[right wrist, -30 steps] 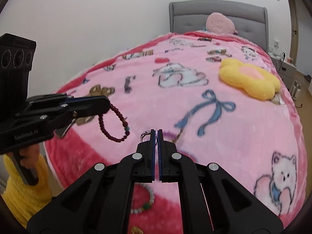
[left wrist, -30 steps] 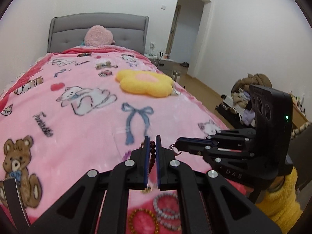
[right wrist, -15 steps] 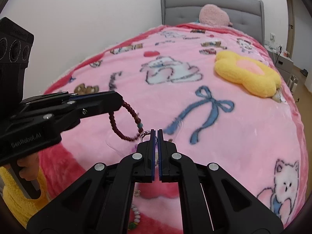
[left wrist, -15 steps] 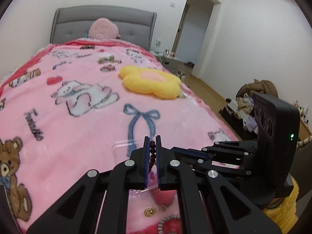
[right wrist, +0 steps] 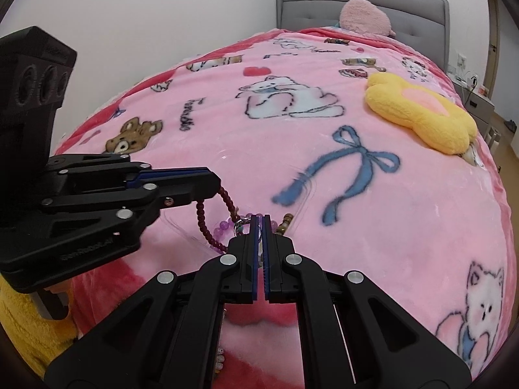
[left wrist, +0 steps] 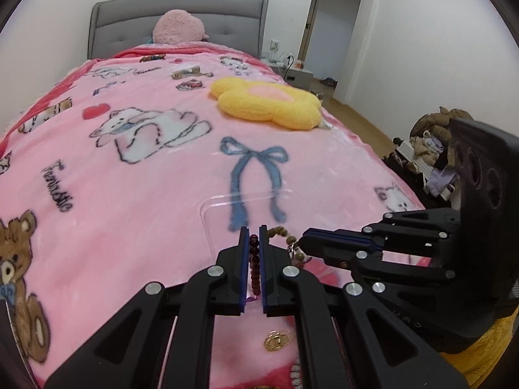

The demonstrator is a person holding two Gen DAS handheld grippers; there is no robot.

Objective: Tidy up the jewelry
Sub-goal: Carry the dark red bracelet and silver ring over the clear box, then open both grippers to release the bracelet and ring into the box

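Right wrist view, dark red bead bracelet [right wrist: 207, 223], round glossy beads, hanging loop

The pink blanket [left wrist: 136, 194] carries cursive black lettering, apparently "Fantastic", beside the white cat print. Embossed lettering on the left gripper [right wrist: 214, 191] body reads roughly "GenRobot.AI", blurred.

gold trinket [left wrist: 276, 341] blurred; pearl strand [left wrist: 295, 371] cut off.
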